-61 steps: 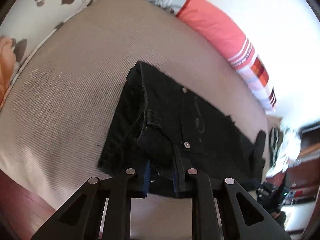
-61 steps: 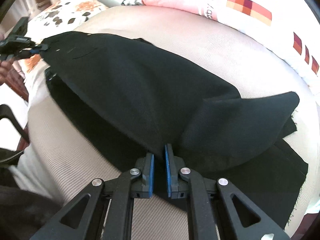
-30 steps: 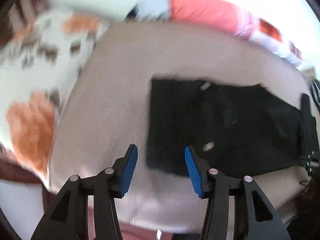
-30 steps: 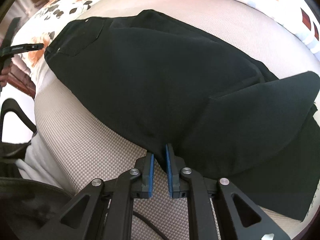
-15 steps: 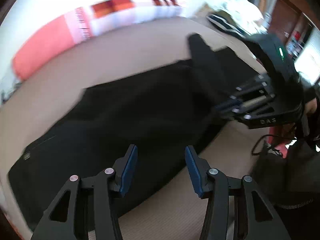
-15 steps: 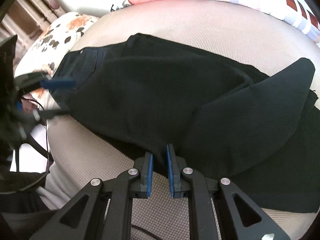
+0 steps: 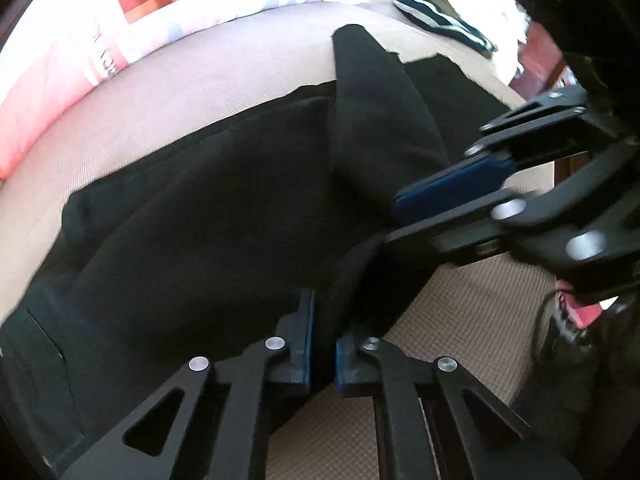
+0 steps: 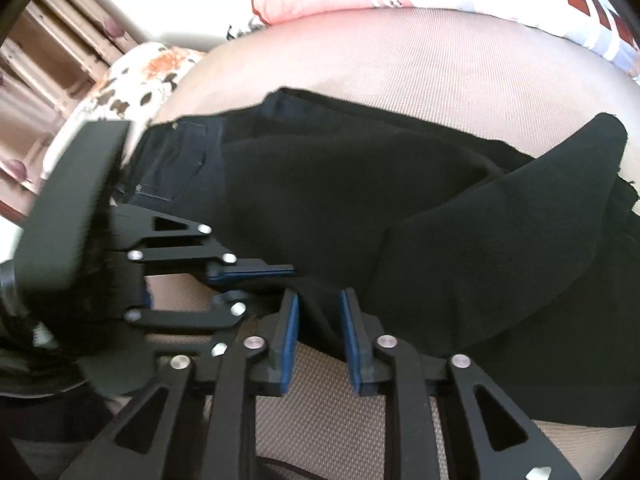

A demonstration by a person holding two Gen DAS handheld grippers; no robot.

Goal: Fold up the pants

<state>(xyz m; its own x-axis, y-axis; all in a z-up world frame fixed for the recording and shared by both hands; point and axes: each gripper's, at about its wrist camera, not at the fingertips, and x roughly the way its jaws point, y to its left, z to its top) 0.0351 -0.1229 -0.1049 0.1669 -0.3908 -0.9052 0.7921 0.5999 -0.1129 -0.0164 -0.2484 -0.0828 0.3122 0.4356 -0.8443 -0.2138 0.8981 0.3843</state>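
- Two views share one subject: black pants [image 7: 208, 208] of matte, soft cloth, lying lengthwise on a beige, ribbed-weave bed [image 7: 192, 92].
- Left wrist view: the left tool [image 7: 322, 332] is clenched on the near edge of the pants, its blue pads pinching a fold. The right tool [image 7: 452, 196] enters from the right, one blue pad lying over the cloth. A pink and white pillow [image 7: 92, 40] with orange squares lies beyond; a striped cloth [image 7: 444, 20] lies at the far end.
- Right wrist view: the right tool [image 8: 320, 332] stands released, pads apart around a ridge of fabric. Only here show the stitched pocket [image 8: 176, 168], a floral pillow [image 8: 140, 76] and one leg [image 8: 540, 240] folded over in a rounded flap.
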